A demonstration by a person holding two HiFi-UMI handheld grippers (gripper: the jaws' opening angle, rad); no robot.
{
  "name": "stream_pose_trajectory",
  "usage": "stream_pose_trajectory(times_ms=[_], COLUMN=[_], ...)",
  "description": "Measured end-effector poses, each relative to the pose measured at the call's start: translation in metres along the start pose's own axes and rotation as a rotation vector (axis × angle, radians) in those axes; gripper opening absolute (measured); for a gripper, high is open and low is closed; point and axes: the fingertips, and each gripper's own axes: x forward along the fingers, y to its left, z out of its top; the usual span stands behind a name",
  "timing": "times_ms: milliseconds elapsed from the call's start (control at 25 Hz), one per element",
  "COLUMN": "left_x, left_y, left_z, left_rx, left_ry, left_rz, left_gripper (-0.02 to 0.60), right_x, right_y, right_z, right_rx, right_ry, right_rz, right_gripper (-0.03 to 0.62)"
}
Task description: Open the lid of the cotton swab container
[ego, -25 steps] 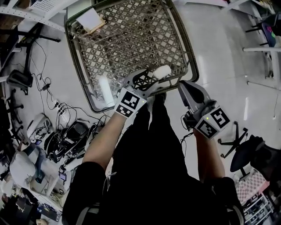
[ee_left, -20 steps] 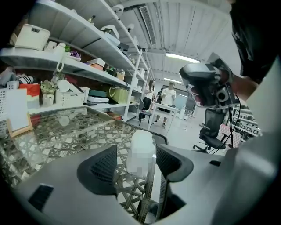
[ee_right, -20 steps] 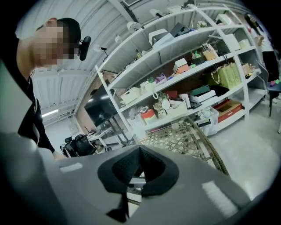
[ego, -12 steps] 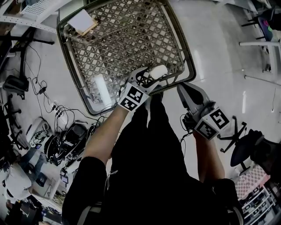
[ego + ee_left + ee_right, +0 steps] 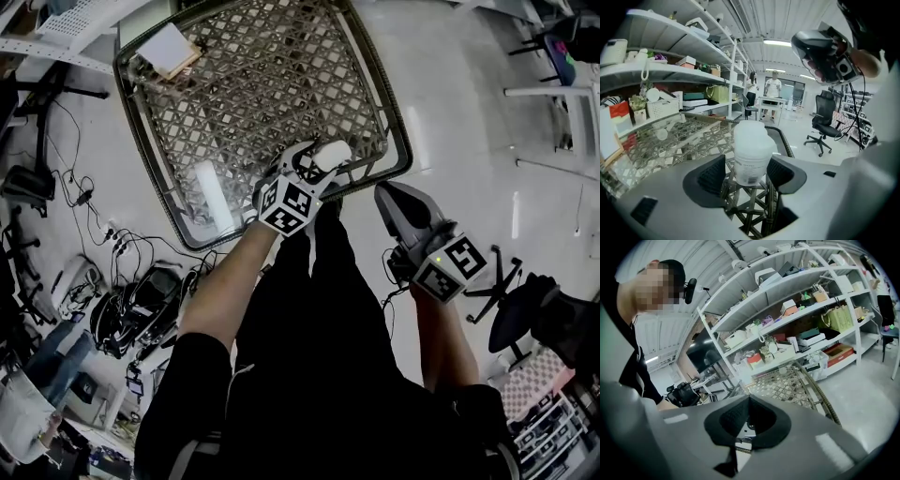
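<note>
The cotton swab container (image 5: pixel 332 153) (image 5: pixel 752 152) is a white plastic jar with its lid (image 5: pixel 750 130) on. It stands upright on the woven lattice table (image 5: pixel 272 84) near the front right corner. My left gripper (image 5: pixel 319 165) (image 5: pixel 746 174) is open, with the jar standing between its pads. A gap shows beside the left pad (image 5: pixel 712 176); the right pad (image 5: pixel 782 174) sits close against the jar. My right gripper (image 5: pixel 383 194) (image 5: pixel 747 420) is shut and holds nothing. It hovers off the table's front right rim, apart from the jar.
A clear tube (image 5: pixel 214 195) lies on the lattice at the front left, and a flat box (image 5: pixel 167 49) at the far left corner. Cables and bags (image 5: pixel 141 300) crowd the floor on the left. An office chair (image 5: pixel 516 319) stands at right. Loaded shelves (image 5: pixel 661 75) are behind the table.
The left gripper's jaws have spread wider around the jar, which stays upright on the table. The right gripper remains shut in about the same place.
</note>
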Motion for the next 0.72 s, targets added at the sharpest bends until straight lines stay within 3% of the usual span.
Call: stream_pose_trajectory(times_ms=[160,280,440,720], left_x=[0.014,0.014,0.015,0.017], left_y=[-0.001,0.001,0.003,0.006], left_z=[-0.004,-0.006,-0.007,-0.009], left_rx=[0.026,0.051,0.086,0.060], left_ry=[0.031,0.043,0.054,0.078], left_rz=[0.018,0.046,0.072,0.067], left_gripper=[0.264,0.262,0.209,0.199], right_x=[-0.001,-0.001,-0.007,-0.015], right_y=[0.003,0.005,0.007,0.012], right_z=[-0.001,-0.003,-0.004,-0.005], right_rx=[0.071,0.053,0.046,0.035], right_ry=[-0.021,-0.015,-0.014,-0.016], right_rz=[0.022,0.026,0.022,0.024], right_gripper=[0.011,0.011,0.011,0.011])
